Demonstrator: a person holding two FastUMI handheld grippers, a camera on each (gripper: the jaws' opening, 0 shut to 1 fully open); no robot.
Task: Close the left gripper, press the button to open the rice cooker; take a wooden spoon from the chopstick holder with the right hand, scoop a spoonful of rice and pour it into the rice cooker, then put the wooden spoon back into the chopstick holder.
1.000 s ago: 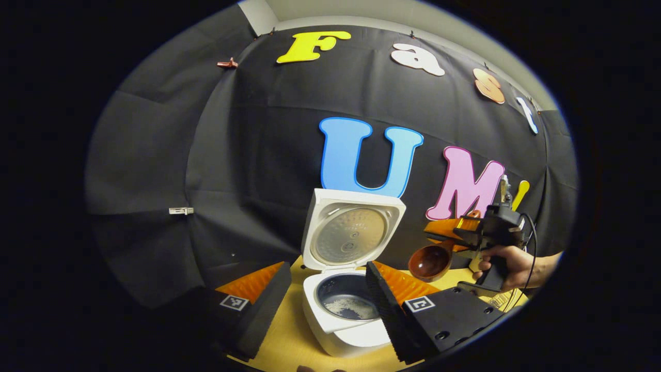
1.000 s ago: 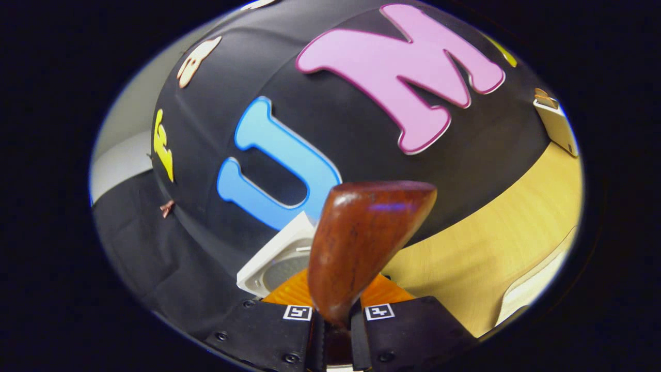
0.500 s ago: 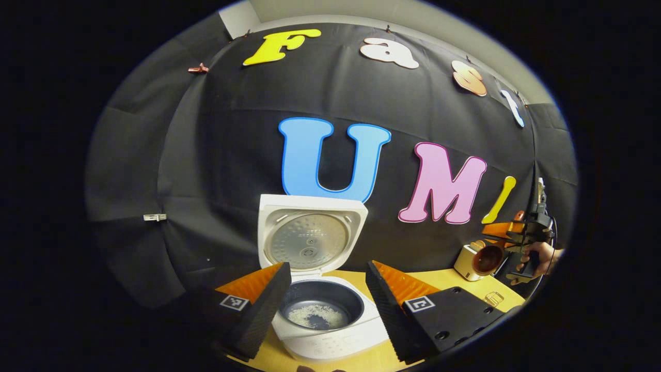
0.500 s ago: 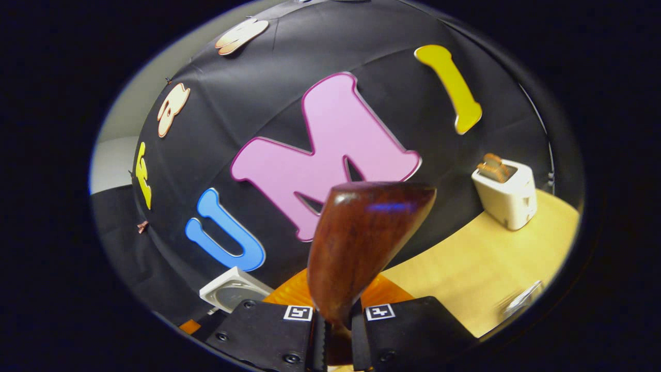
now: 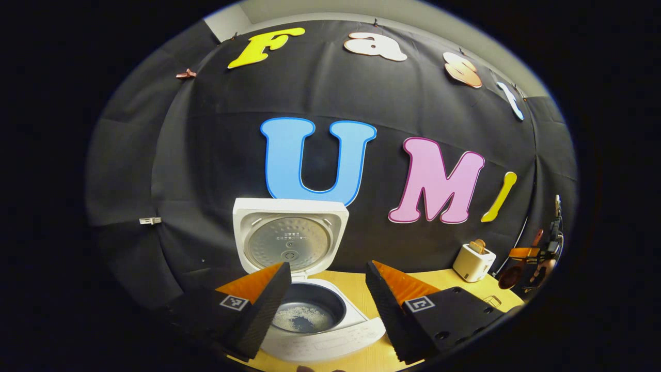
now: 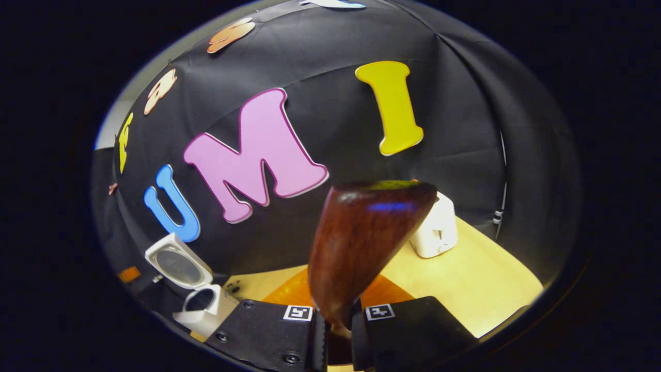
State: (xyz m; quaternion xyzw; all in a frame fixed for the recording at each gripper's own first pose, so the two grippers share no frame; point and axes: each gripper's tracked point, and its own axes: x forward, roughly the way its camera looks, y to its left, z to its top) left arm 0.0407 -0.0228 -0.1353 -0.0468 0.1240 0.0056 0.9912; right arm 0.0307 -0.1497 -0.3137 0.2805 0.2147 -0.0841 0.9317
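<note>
Wooden spoon [image 6: 361, 248] is sitting clamped by its handle between the right gripper's [image 6: 333, 330] fingers, bowl up and near the white chopstick holder [image 6: 436, 230], which suggests it is heading back there. Rice cooker [image 5: 310, 310] is standing lid-up with rice inside, and the left gripper [image 5: 325, 305] is hovering with fingers spread and empty before it.

A light wooden table [image 5: 361, 356] carries a white rice cooker [image 5: 315, 336] at its left, lid raised against the black backdrop and a thin layer of rice in its dark inner pot. Far to the right, near the table's back edge, stands a white chopstick holder [image 5: 472, 262]. In the right gripper view, bare tabletop [image 6: 480, 279] stretches between the two.
</note>
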